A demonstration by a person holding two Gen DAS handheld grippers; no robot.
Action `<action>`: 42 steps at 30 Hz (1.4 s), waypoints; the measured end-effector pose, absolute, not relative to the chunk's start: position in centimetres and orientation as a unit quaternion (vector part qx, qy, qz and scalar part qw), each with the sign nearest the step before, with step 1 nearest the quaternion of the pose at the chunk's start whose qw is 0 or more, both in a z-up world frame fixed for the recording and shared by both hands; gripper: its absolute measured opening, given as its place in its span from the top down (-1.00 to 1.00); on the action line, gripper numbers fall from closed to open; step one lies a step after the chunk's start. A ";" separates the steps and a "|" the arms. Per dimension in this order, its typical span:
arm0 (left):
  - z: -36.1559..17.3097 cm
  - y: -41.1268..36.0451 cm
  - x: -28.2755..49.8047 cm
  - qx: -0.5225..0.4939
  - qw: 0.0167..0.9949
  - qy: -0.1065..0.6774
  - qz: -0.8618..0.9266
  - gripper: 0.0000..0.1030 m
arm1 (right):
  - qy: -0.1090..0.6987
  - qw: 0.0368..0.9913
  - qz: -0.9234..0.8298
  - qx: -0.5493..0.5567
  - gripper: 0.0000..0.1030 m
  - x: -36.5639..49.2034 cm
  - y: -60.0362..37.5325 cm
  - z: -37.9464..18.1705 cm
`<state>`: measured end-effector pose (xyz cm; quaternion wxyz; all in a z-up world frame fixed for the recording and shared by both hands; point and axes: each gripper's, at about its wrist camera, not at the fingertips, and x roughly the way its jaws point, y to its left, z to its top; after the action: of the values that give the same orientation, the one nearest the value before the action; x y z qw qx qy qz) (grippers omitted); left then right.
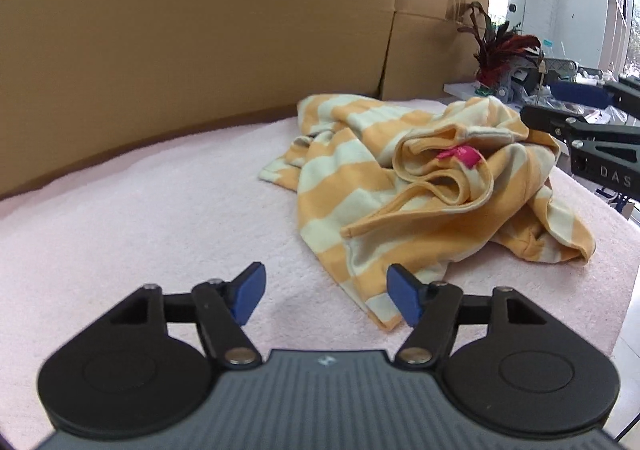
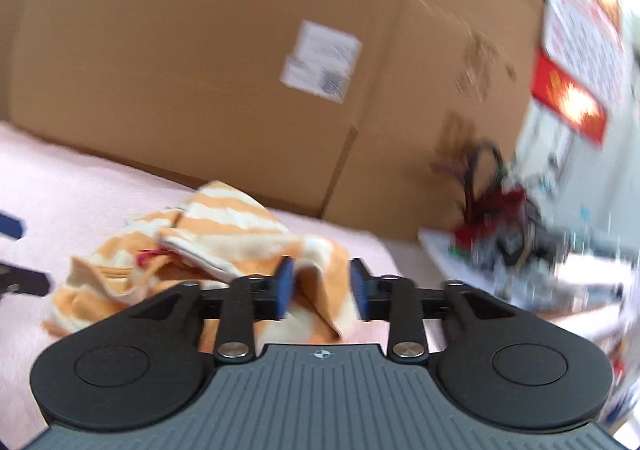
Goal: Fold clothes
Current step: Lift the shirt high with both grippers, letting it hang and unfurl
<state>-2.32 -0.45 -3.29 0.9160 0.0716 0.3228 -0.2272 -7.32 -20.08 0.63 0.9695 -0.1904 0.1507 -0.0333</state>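
Observation:
An orange-and-cream striped garment (image 1: 408, 186) lies crumpled on the pink towel-covered table (image 1: 160, 218), with a pink tag (image 1: 460, 155) showing in its folds. My left gripper (image 1: 326, 296) is open just above the towel, its right blue pad close to the garment's near hem. My right gripper (image 2: 322, 286) is open too, with a fold of the striped garment (image 2: 224, 234) showing between its blue pads; the blurred view does not show contact. In the left wrist view the right gripper's black arms (image 1: 588, 130) reach in from the right edge over the garment.
Large cardboard boxes (image 1: 200, 30) stand like a wall along the back of the table. A dark red plant (image 1: 500, 50) and clutter sit on a white shelf at the back right. The table's right edge (image 1: 624, 250) drops to the floor.

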 end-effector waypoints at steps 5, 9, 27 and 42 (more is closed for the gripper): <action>-4.1 -2.9 -2.1 0.092 0.906 0.332 -0.245 0.48 | 0.152 0.942 -0.003 -0.300 0.04 -7.0 -17.5 -1.6; -4.1 -4.2 -2.0 0.098 0.911 0.325 -0.232 0.90 | 0.193 0.936 -0.004 -0.293 0.91 -4.6 -17.6 -3.3; 8.4 6.6 -4.0 -0.011 0.976 0.172 -0.131 0.93 | 0.015 0.994 -0.046 0.098 0.88 -8.0 -26.2 10.9; 5.2 6.9 -8.0 0.089 0.970 0.152 -0.169 -0.31 | -0.001 0.998 -0.029 0.056 0.88 -9.3 -22.2 13.8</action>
<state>-7.97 6.86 5.23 0.9696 0.0893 0.1523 -0.1695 -9.29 -22.21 13.76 0.9980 0.0559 -0.0009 -0.0293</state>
